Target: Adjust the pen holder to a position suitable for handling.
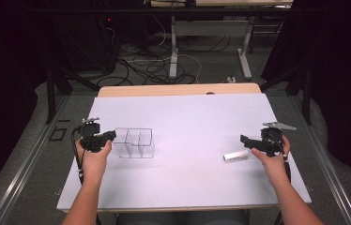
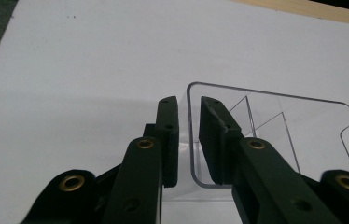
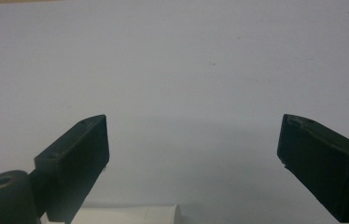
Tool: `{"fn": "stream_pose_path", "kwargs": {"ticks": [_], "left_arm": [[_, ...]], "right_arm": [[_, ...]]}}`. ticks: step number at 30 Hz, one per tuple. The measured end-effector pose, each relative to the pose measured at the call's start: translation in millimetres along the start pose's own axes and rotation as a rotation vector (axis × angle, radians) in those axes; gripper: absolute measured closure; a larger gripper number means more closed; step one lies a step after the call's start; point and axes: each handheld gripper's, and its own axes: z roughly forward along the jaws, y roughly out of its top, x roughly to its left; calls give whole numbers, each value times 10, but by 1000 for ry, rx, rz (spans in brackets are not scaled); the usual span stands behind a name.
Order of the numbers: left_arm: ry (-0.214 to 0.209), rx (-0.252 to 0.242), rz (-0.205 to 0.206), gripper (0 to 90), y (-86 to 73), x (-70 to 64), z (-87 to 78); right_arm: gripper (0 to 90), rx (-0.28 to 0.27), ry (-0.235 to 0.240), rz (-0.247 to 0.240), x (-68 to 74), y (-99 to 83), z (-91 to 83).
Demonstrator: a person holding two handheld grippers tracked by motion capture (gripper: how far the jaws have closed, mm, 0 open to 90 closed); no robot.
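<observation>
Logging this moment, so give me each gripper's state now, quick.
Left gripper: shut on the wall of the clear plastic divided organiser box.
Right gripper: open, holding nothing; the white plastic cylinder lies just below it.

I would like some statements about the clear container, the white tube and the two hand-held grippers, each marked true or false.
1. The left hand-held gripper has its jaws closed on the wall of the clear container. True.
2. The right hand-held gripper is shut. False: its jaws stand wide apart.
3. The white tube lies inside the container. False: it lies on the white table, near the right gripper.
4. The container has inner dividers. True.
5. The tube stands upright. False: it lies on its side.
</observation>
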Motion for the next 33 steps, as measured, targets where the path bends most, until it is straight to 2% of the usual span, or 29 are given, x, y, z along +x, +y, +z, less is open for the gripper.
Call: {"fn": "stream_pose_path", "kwargs": {"ticks": [5,8,14,18,20,23,28,29,33], "left_arm": [[15,-28,2,867,9,46,-44],[16,-16,5,900,-5,70,-23],[22,23,19,900,-36,58,51],[49,28,32,900,-57,17,87],[52,33,21,900,-72,12,103],[57,30,28,900,-81,3,98],[34,37,27,900,-102,-36,97],[28,25,19,900,-114,-61,109],[2,42,40,900,-128,-150,118]], "right_arm": [[85,-5,3,-3,6,6,0],[86,-3,4,-3,8,4,6],[93,-4,4,-2,5,4,9],[95,-3,3,-1,3,3,10],[95,-3,4,-1,5,3,10],[95,-2,3,-1,10,3,12],[96,2,6,-1,24,5,24],[96,3,7,-4,27,5,26],[96,2,9,-6,41,8,38]]}}
